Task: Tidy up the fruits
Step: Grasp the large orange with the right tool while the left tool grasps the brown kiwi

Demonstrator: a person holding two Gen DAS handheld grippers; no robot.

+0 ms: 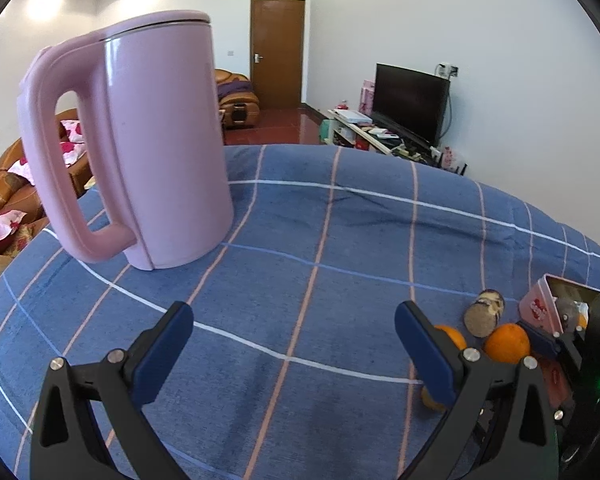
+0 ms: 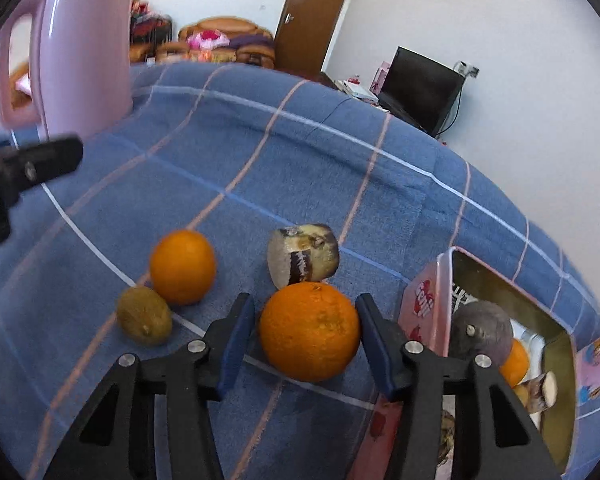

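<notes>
A large orange (image 2: pixel 309 330) lies on the blue checked cloth between the fingers of my right gripper (image 2: pixel 306 308). Its pads stand close on both sides, with a thin gap on the left, so it is open. Behind the orange sits a round mottled grey fruit (image 2: pixel 303 254). To the left lie a second orange (image 2: pixel 182 266) and a kiwi (image 2: pixel 144 320). An open pink tin (image 2: pixel 424 300) at the right holds a dark purple fruit (image 2: pixel 482 330) and another orange (image 2: pixel 516 362). My left gripper (image 1: pixel 294 318) is open above bare cloth, left of the fruits (image 1: pixel 507 342).
A tall pink kettle (image 1: pixel 140 152) stands on the cloth at the far left. The blue checked cloth (image 1: pixel 320 240) covers the whole table and falls away at the far edge. Beyond are a TV, a door and sofas.
</notes>
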